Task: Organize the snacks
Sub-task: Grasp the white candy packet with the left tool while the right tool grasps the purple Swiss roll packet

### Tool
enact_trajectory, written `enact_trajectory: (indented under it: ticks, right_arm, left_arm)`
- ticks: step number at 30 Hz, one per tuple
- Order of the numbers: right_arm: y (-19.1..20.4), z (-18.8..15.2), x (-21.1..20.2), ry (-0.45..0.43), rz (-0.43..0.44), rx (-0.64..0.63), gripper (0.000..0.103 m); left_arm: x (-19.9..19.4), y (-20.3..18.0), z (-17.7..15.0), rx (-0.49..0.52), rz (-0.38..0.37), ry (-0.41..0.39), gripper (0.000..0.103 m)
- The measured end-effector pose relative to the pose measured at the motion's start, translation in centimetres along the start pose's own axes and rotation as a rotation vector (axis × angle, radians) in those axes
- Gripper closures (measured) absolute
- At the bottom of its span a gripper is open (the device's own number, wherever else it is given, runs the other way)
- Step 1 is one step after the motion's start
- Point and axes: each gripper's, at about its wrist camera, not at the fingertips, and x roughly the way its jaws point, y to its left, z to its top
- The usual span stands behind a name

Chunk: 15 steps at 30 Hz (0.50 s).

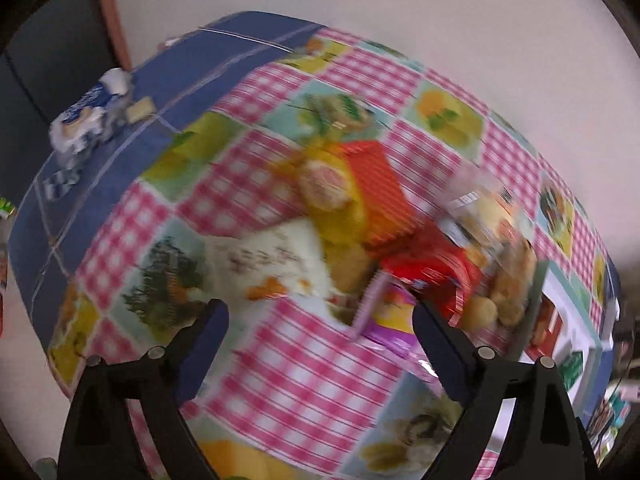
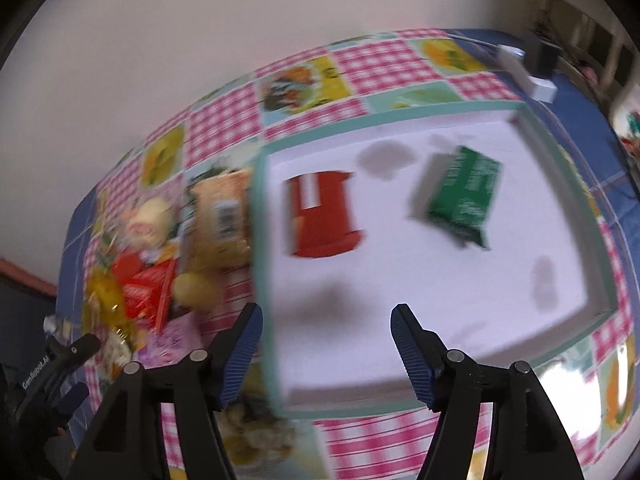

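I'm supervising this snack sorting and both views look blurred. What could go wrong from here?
The loose, overlapping heap of snack packets beside the white tray with a teal rim could let the open left hand-held gripper catch two at once. The blur suggests fast motion, so it might knock packets aside.

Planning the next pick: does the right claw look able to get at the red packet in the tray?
Probably yes: the right claw is open and empty, and the red packet lies uncovered in the tray.

bright, even daylight; both fisheye views motion-blurred, edges bowed and dark, soft shadows.
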Motion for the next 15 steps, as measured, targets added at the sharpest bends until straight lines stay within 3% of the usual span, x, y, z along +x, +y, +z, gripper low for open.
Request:
enact_trajectory:
  ticks: [2, 11, 15]
  right_arm:
    - [1.5, -0.4, -0.1, -0.009, 0.020, -0.029, 0.022]
    - [8.1, -1.4, 2.0, 0.047, 0.148, -0.135, 0.022]
    - [10.3, -1.7, 3.2, 0.060, 0.154, -0.203, 0.022]
  left_arm:
    - [-0.1, 1.5, 0.3, -0.027, 0.010, -0.010, 0.007]
    - [1.4, 4.7, 1.6, -0.105, 0.002, 0.036, 0.006]
    - [2.7, 5.3, 2.1, -0.125, -0.004, 0.072, 0.006]
